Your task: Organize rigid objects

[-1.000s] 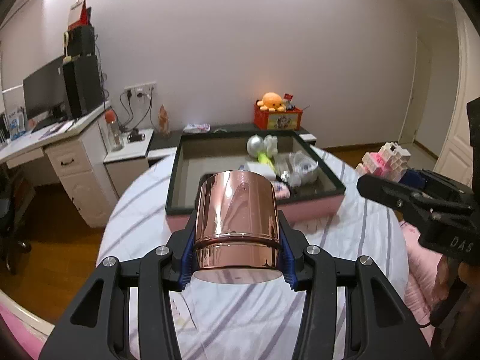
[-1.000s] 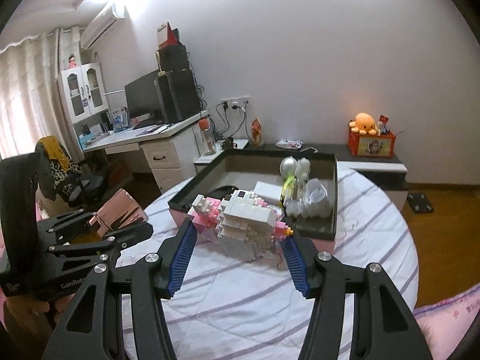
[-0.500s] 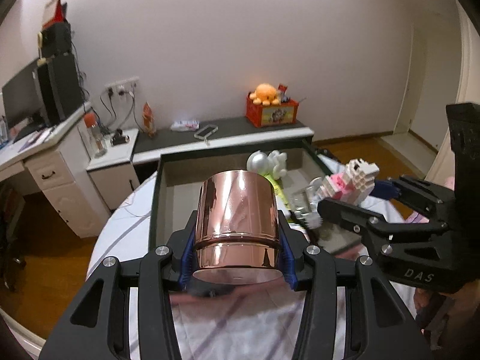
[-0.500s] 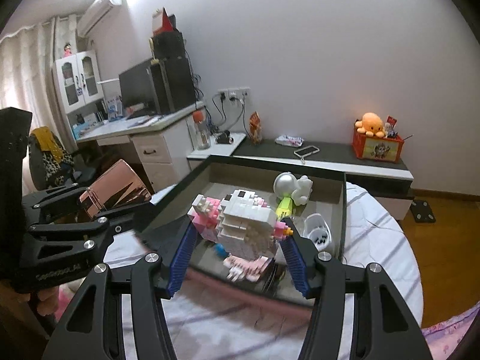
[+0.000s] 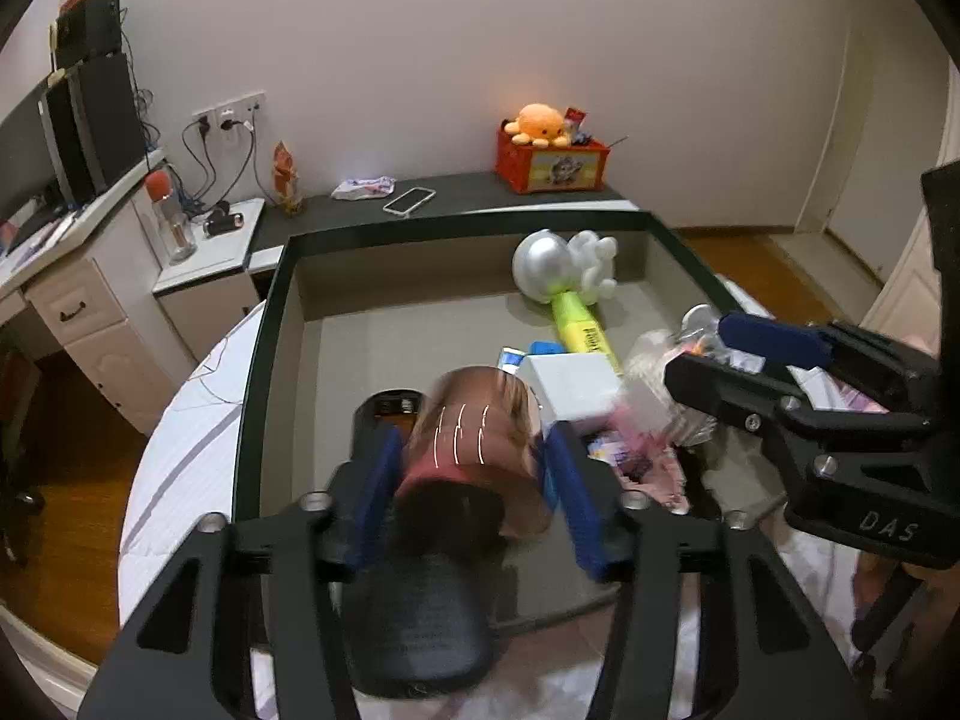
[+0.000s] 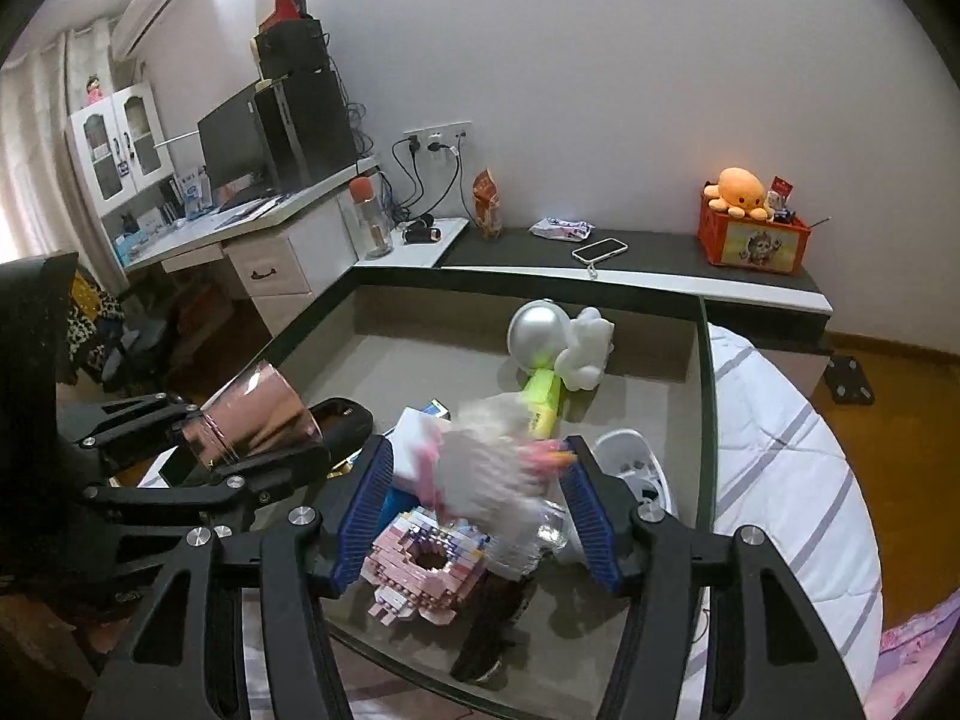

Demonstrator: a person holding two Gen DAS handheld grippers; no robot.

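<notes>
You had both grippers over the open box (image 5: pixel 273 324), at the dropping-in step. Your left gripper (image 5: pixel 471 471) was opening its jaws, and the copper cup (image 5: pixel 474 432) blurred between them looked freed. Your right gripper (image 6: pixel 480 501) held the blurred brick figure (image 6: pixel 486 468) between mid-width jaws; whether they still gripped, I couldn't tell. Next, it probably needed releasing and both grippers lifting clear.

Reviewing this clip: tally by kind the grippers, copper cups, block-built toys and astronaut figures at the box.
Hand-held grippers: 2, left hand-held gripper, right hand-held gripper
Copper cup: 1
Block-built toys: 2
Astronaut figure: 1
Total: 6
</notes>
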